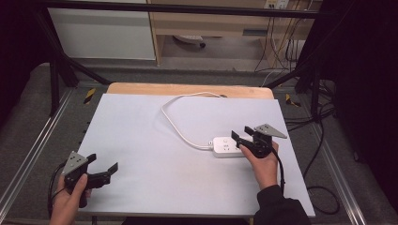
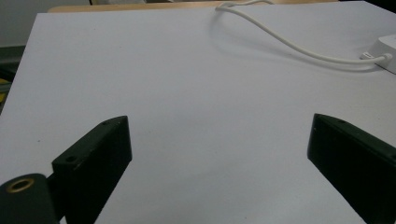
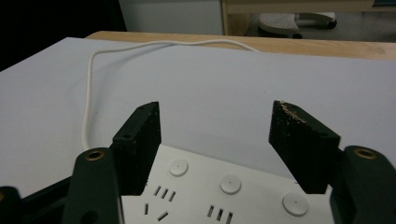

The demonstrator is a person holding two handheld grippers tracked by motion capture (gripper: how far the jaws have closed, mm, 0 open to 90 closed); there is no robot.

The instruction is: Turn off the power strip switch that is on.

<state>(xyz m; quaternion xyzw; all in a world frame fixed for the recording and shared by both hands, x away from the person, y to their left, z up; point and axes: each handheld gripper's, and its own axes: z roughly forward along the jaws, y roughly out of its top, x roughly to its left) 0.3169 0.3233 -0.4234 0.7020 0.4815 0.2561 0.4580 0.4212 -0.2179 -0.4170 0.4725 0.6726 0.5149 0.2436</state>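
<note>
I have my right gripper [image 1: 240, 135] hovering over the white power strip [image 1: 226, 146], which lies flat on the pale table sheet [image 1: 155, 154] toward the right side, roughly midway between the near and far edges. The jaws stand apart with nothing pinched between them; in the right gripper view they straddle the strip's top face [image 3: 219, 196] from above, their tips past its far edge, and I see no pad pressing on the plastic. I judge this to be the point around a grasp or a let-go of the strip (I cannot tell which from how things lie). If I mean to take it, the next move calls for dropping the jaws down either side of the body and closing squarely on the side walls, not on the buttons. My left gripper [image 1: 104, 164] waits at the near left of the table, well apart from the strip, its jaws also spread wide over bare sheet [image 2: 205, 93]. The strip itself is a low white block with round buttons in a row along its far side and socket slots nearer me. Its white cord [image 1: 174, 123] leaves the left end, runs left and far in a loop, then curves right to the wooden table edge [image 1: 187, 89].
</note>
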